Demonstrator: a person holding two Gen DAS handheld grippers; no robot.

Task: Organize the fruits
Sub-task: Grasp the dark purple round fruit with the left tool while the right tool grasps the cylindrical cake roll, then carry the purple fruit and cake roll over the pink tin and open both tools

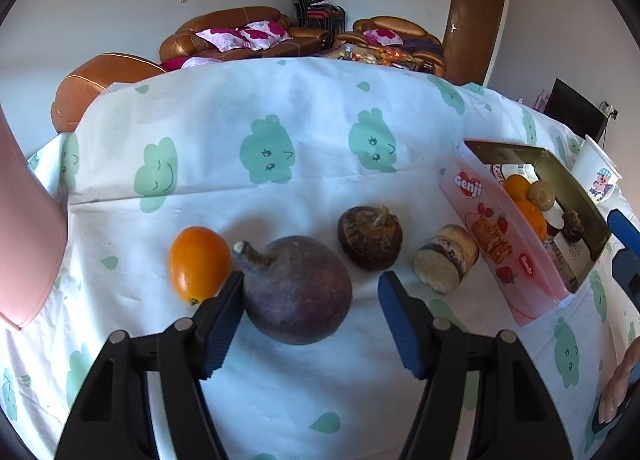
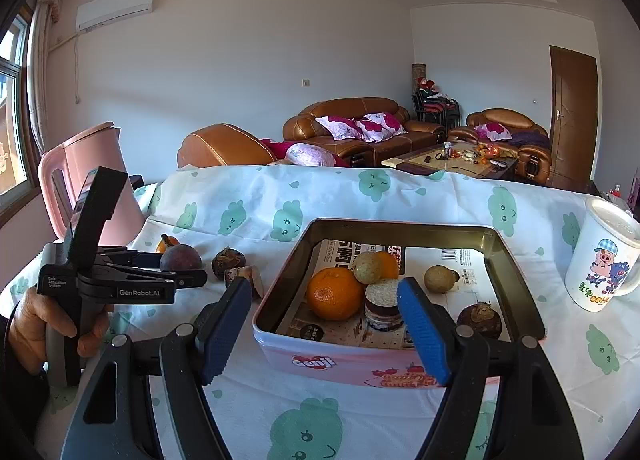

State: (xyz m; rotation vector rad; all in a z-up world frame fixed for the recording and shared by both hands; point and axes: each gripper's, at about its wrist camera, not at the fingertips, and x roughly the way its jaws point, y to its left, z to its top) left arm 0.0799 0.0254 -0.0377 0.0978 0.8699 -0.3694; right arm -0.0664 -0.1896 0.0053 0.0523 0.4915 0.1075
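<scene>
The tabletop (image 1: pixel 280 108), under a white cloth printed with green clouds, carries everything; a pink biscuit tin (image 1: pixel 492 244) stands toward its right edge and already holds oranges, small brown fruits and a piece of cake. A white mug (image 2: pixel 600 264) stands just beyond the tin, nearer the right edge.

Near the front edge, left of the tin, lies a row of loose things. The largest is a dark purple fruit (image 1: pixel 298 292) with a stubby stem, and this looks like the one in hand. The left hand-held gripper (image 1: pixel 310 308) sits around it: the left pad touches or nearly touches the skin, the right pad stands clear, and the jaws are widening slightly, so nothing is gripped yet. To do this well, centre the round body between the pads, keep the stem out of the pinch, and close gently on the widest part so it does not roll.

A small orange fruit (image 1: pixel 198 262) lies just beside it on the left; avoid nudging it. A brown fruit (image 1: pixel 370 238) and a cake slice (image 1: pixel 444 260) lie to the right.

The right hand-held gripper (image 2: pixel 324 320) hangs wide apart and empty at the tin's near wall.
</scene>
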